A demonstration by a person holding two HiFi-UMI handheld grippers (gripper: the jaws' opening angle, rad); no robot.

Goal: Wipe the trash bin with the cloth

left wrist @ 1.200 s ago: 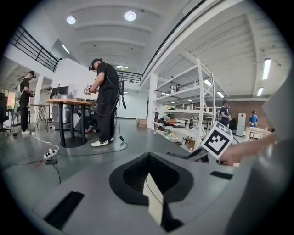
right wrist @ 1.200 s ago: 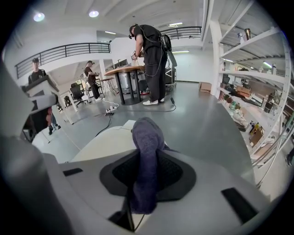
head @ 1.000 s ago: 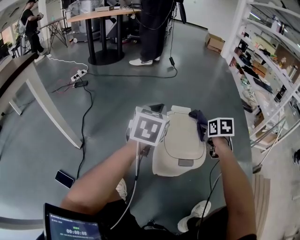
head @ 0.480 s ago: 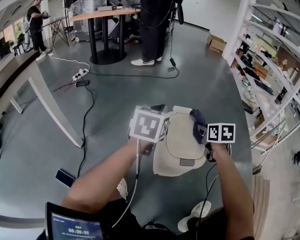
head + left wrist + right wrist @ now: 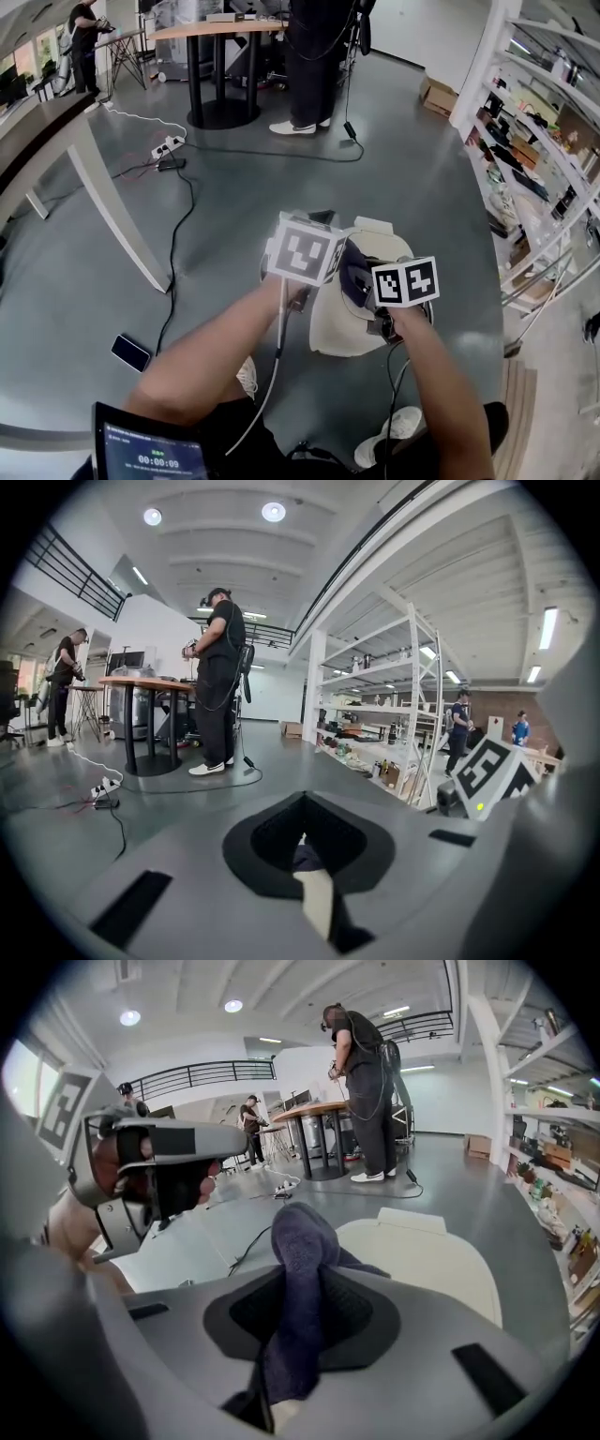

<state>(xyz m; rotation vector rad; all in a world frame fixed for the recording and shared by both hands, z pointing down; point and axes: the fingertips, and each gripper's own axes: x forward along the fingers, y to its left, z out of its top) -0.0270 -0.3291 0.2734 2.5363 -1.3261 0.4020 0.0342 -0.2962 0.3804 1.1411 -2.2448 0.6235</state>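
A cream trash bin (image 5: 349,330) with a closed lid stands on the grey floor just ahead of my feet. My right gripper (image 5: 380,305) is over the middle of the lid, shut on a dark blue cloth (image 5: 356,274) that lies against the lid. In the right gripper view the cloth (image 5: 298,1241) bulges up out of the jaws of the right gripper (image 5: 300,1330), with the bin lid (image 5: 431,1260) beyond it. My left gripper (image 5: 298,292) sits at the bin's left edge. In its own view the left gripper (image 5: 305,860) has its jaws together, and only a thin cream sliver shows in the slit.
A white table leg (image 5: 112,216) slants at the left. Cables (image 5: 173,216) and a power strip (image 5: 167,146) lie on the floor, and a phone (image 5: 129,353) is near my left arm. Shelving (image 5: 534,187) lines the right side. A person (image 5: 309,56) stands by a round table ahead.
My right gripper has dragged the cloth from the lid's far right edge leftward and toward me, onto the middle of the lid. The left gripper has stayed at the bin's left side.
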